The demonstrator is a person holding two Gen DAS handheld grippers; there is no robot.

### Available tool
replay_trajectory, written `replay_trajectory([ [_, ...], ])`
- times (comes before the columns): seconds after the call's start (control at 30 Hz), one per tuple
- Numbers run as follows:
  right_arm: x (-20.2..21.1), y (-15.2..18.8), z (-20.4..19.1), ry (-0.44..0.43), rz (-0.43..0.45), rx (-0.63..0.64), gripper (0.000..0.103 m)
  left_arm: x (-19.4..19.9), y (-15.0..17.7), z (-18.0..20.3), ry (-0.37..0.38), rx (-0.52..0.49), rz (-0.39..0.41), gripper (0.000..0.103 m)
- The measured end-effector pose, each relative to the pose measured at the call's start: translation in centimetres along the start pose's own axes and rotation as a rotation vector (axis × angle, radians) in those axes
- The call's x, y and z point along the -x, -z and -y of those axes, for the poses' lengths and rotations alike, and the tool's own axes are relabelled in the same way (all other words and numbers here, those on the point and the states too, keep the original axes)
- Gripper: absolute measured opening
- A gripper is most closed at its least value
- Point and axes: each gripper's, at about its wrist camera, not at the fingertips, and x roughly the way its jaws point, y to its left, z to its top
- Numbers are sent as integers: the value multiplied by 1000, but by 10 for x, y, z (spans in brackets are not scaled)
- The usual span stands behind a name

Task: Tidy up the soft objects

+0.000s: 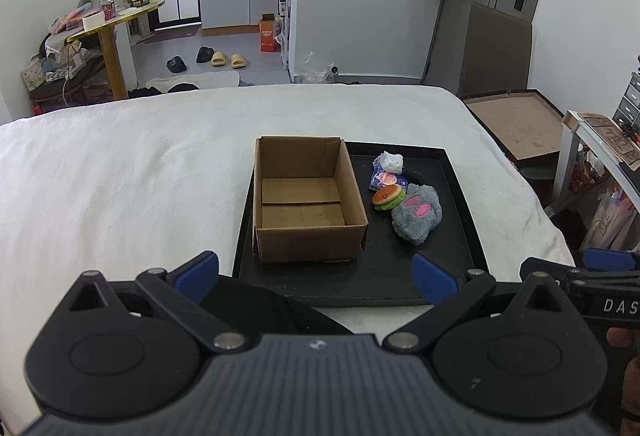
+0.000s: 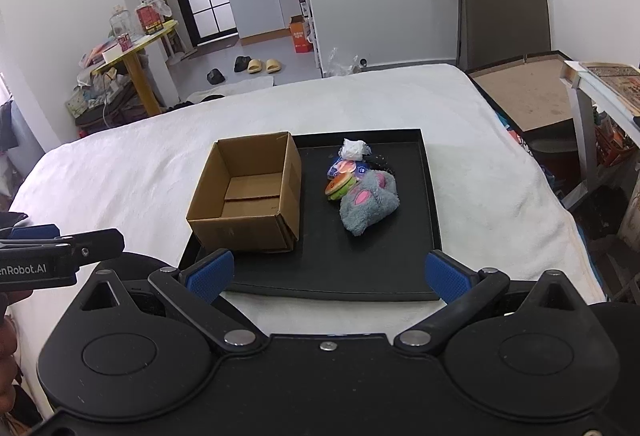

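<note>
Both tongs, left (image 1: 316, 278) and right (image 2: 330, 276), are hanging released near the tray (image 2: 430, 203). The toys (image 2: 368, 205) are lying far-right of the box (image 2: 244, 191), nearer the right tongs.

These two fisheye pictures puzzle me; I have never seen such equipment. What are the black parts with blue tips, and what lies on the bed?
Each picture comes from a camera on a hand-held two-finger gripper, looking forward along its blue-padded fingers. One shows the left gripper, the other the right gripper. Both stand open and hold nothing. On the white bed cover lies a flat black tray. On it stand an open, empty brown cardboard box and, beside it, a grey plush paw with pink pads, a small burger-shaped plush toy, a crumpled white wad and a small bluish packet.
</note>
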Motion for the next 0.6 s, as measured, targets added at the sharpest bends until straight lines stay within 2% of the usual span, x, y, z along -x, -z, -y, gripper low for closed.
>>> replay_trajectory([
  [0.3, -27, -1, 0, 12, -26, -4, 103, -31, -5, -10, -19, -17, -29, 102],
  [0.4, -34, -2, 7, 18, -6, -38, 103, -43, -8, -16, -32, -11, -24, 102],
  [0.6, -56, -8, 18, 35, -22, -72, 103, -70, -16, -26, -48, 11, -41, 102],
])
